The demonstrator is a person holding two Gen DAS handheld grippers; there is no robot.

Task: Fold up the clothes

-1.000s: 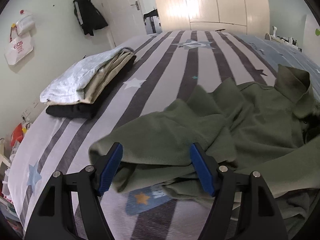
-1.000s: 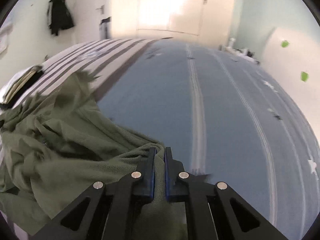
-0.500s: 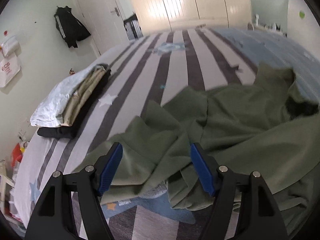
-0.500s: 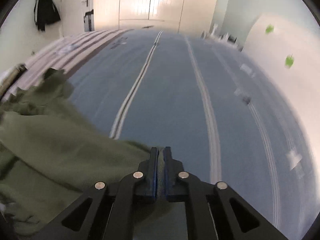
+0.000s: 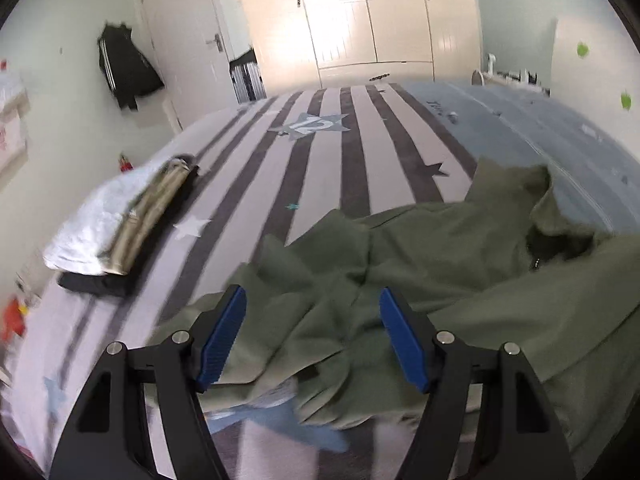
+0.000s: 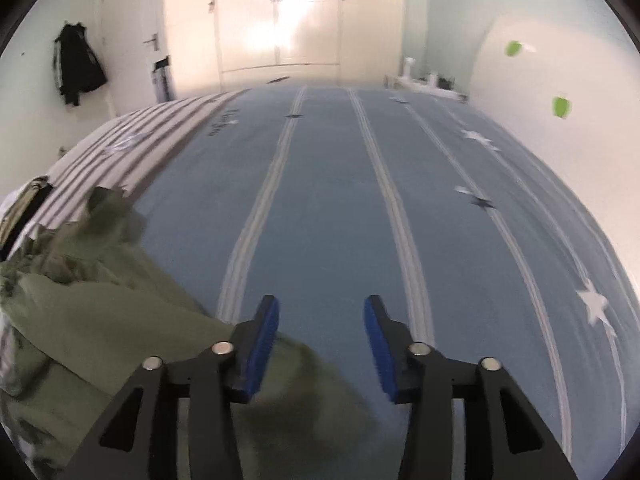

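A crumpled olive-green garment [image 5: 440, 248] lies on the bed, its collar toward the blue side of the cover. My left gripper [image 5: 311, 291] hovers over the garment's left part with its blue pads wide apart, open and touching no cloth. In the right wrist view the same green garment [image 6: 92, 312] spreads at lower left, and one edge runs under the left finger. My right gripper [image 6: 321, 300] has its jaws opening; between the pads I see only blue bed cover and a strip of cloth lying below them, not pinched.
A stack of folded clothes [image 5: 120, 224], white over beige over black, sits at the bed's left edge and shows as the folded stack [image 6: 20, 204] at far left. The bed cover [image 5: 352, 152] is grey-striped on the left and blue on the right. Wardrobe doors [image 6: 280, 16] stand beyond the bed.
My right gripper, shut on the green cloth before, has opened and the cloth has dropped out of it. The left gripper has risen a little and the raised fold of cloth has settled flat.
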